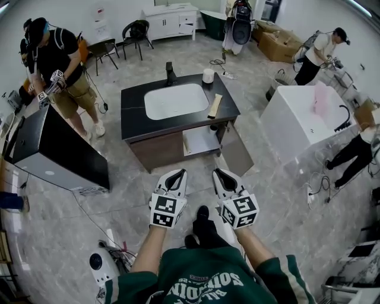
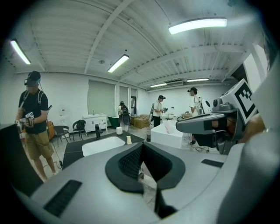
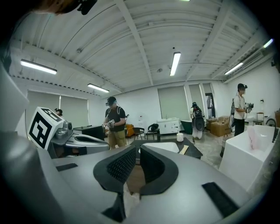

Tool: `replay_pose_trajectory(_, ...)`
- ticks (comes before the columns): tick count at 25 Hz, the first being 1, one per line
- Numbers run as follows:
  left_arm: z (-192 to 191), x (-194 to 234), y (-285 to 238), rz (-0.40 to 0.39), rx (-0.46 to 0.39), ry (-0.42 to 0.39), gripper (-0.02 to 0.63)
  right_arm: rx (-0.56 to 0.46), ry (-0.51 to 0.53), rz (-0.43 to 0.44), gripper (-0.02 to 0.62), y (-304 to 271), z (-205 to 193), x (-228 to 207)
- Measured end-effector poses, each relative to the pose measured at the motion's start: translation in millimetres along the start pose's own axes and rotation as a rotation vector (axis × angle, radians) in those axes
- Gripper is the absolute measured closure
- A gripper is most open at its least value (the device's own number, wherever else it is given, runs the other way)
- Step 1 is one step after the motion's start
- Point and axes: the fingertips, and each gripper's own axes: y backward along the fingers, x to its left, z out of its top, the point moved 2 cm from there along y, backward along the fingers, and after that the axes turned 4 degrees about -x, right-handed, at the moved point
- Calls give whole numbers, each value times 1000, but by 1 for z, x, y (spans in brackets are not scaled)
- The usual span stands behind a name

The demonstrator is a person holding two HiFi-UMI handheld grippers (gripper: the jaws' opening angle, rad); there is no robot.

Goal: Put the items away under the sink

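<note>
Left tongs and right tongs we hold side by side, jaws together on nothing, facing the sink counter.

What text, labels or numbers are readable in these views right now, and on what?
On the green sweatshirt: white lettering, upside down and warped, not readable.
On the left gripper and right gripper: square marker patterns only, no words.
On the wall notices: too small to read.
Nothing else carries legible text.
</note>
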Motion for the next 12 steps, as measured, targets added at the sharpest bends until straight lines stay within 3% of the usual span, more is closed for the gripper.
replay_pose_trajectory(12, 6, 42, -106, -29, 41, 20, 595, 24, -45, -61, 551, -87, -5, -86)
